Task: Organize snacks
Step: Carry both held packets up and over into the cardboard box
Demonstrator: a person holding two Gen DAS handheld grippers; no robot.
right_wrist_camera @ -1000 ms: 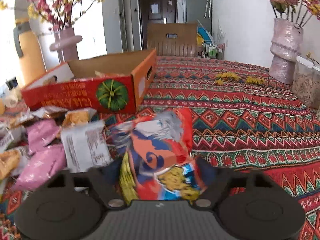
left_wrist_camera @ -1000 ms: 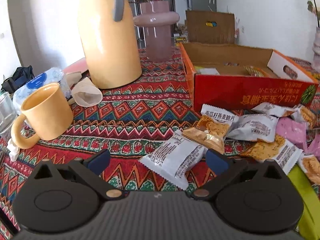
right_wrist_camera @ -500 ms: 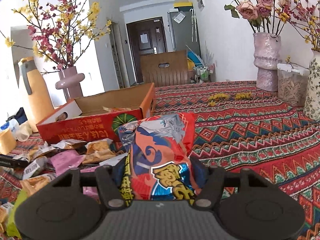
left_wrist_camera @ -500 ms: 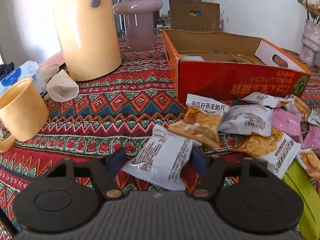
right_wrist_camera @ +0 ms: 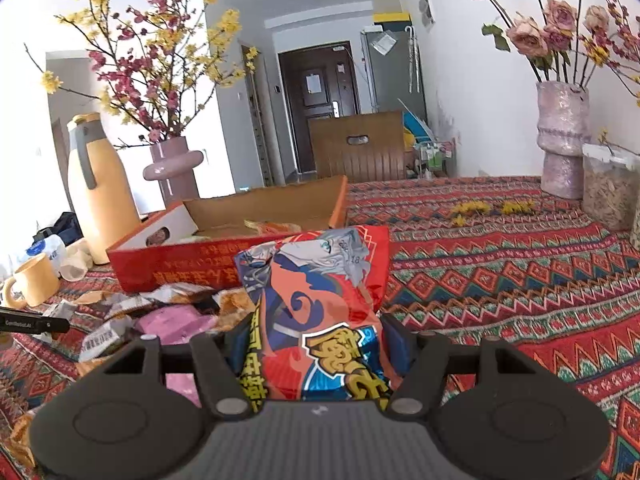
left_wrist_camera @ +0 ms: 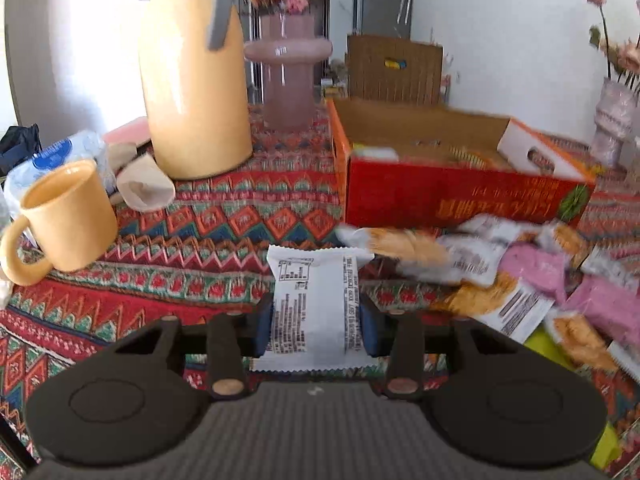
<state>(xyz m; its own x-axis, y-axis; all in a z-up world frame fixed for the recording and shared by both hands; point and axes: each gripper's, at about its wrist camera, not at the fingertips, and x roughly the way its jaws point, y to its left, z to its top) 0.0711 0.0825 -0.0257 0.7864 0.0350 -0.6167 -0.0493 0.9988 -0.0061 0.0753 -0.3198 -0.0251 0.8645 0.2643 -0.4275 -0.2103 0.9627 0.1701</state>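
A white snack packet (left_wrist_camera: 312,280) with black print stands lengthwise between the blue pads of my left gripper (left_wrist_camera: 316,326). The jaws are closing and the pads touch both its long edges. A red, blue and orange snack bag (right_wrist_camera: 320,280) sticks up from my right gripper (right_wrist_camera: 316,340), which is shut on its lower part and holds it above the cloth. The open red cardboard box (left_wrist_camera: 460,196) lies beyond, also seen in the right wrist view (right_wrist_camera: 180,268), with a few packets inside. A pile of loose snack packets (left_wrist_camera: 520,272) lies before the box.
On the patterned tablecloth stand a yellow mug (left_wrist_camera: 64,220), a tall yellow jug (left_wrist_camera: 192,92), a pink vase (left_wrist_camera: 288,80) and a paper cup on its side (left_wrist_camera: 144,188). At the far right are a rose vase (right_wrist_camera: 560,140) and a clear container (right_wrist_camera: 608,188).
My left gripper's jaws have closed from wide open onto the white packet, which has turned lengthwise. My right gripper has risen with the red bag, and the view has tilted up.
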